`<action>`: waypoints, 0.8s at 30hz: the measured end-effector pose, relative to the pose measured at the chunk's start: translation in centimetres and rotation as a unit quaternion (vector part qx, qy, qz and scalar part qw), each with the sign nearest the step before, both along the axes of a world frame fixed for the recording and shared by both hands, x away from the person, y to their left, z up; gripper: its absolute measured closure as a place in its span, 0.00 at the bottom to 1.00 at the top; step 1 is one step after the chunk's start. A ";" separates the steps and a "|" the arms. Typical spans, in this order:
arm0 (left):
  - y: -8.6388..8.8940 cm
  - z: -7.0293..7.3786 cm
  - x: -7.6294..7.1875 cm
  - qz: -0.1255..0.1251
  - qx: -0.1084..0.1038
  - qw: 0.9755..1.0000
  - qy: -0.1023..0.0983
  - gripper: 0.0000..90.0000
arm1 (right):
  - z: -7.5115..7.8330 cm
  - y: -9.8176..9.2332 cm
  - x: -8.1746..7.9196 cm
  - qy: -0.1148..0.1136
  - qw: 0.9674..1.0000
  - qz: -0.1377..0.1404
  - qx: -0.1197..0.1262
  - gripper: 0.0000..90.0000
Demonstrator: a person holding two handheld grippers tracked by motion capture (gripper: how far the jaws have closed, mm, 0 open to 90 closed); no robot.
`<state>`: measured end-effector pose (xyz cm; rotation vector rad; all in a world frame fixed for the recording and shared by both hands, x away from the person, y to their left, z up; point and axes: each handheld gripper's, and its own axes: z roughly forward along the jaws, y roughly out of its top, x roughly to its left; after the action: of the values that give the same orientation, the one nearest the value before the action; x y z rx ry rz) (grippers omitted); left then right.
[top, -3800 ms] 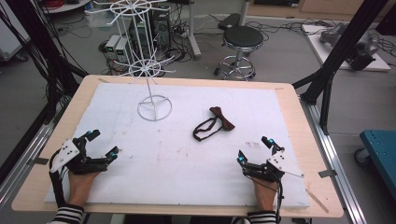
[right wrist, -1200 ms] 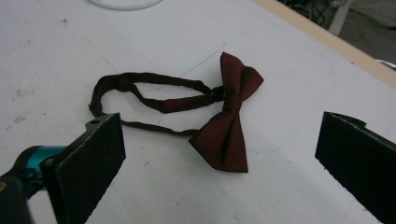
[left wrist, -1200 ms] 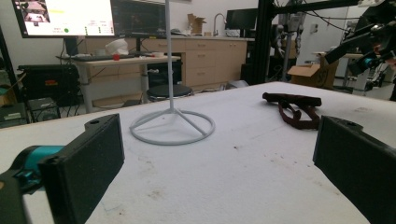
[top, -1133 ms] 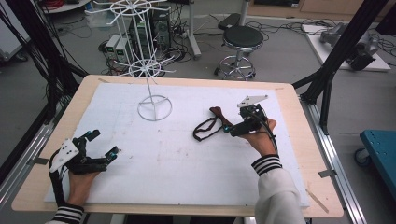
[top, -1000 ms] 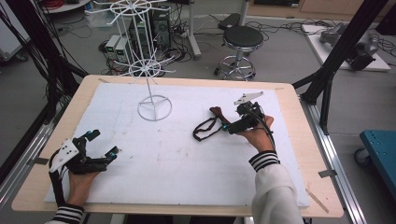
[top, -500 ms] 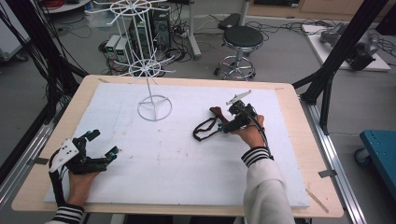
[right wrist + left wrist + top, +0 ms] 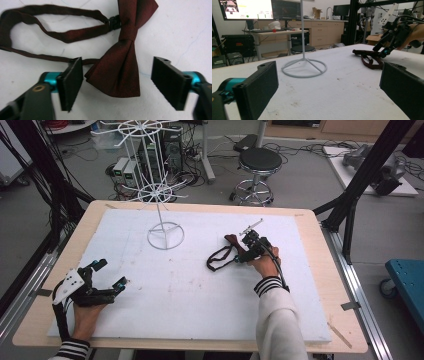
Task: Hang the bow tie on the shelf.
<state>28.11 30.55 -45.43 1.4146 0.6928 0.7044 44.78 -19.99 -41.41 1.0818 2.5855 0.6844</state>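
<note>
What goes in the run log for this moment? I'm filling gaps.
right gripper: open, jaws astride bow tie | left gripper: open, resting on table | wire stand: untouched

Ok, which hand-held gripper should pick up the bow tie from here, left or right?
Right, I'd say. The right hand-held gripper is open with its jaws on either side of the bow tie. The left hand-held gripper sits open at the near left of the table, well away from it.

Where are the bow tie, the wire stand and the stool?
bow tie (image 7: 120, 67), right gripper view, lower wing of the bow.
wire stand (image 7: 165, 236), high view, round base ring.
stool (image 7: 260, 159), high view, black seat.
</note>
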 end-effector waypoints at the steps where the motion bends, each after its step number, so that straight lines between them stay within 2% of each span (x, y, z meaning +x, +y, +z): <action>1: 0.0 0.0 0.0 0.001 -0.001 1.000 0.000 0.03 | -0.1 0.0 0.0 0.000 1.000 0.001 -0.001 0.38; 5: 0.0 0.0 0.0 0.000 -0.001 1.000 0.000 0.03 | -0.2 0.0 0.1 0.002 1.000 0.000 -0.010 0.56; 9: 0.0 0.0 0.0 0.000 0.000 1.000 0.000 0.03 | 0.0 -0.1 0.0 -0.010 1.000 0.001 -0.030 0.83; 10: 0.0 0.0 0.0 0.000 -0.001 1.000 0.000 0.03 | 0.1 -0.1 0.0 -0.015 0.999 0.003 -0.033 0.86; 12: 0.0 0.0 0.0 0.000 0.000 1.000 0.000 0.03 | 0.2 -0.3 0.0 -0.009 1.000 0.000 -0.027 0.89; 21: 0.1 0.0 0.0 0.000 -0.004 1.000 0.002 0.03 | 0.6 -0.1 -0.2 -0.020 1.000 0.017 -0.017 0.90; 24: 0.1 0.0 0.0 0.001 -0.005 1.000 0.004 0.03 | 0.7 0.1 -0.4 -0.012 1.000 0.019 -0.015 0.90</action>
<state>28.12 30.62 -45.43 1.4081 0.7025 0.6971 44.36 -19.90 -40.69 1.0118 2.5927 0.6623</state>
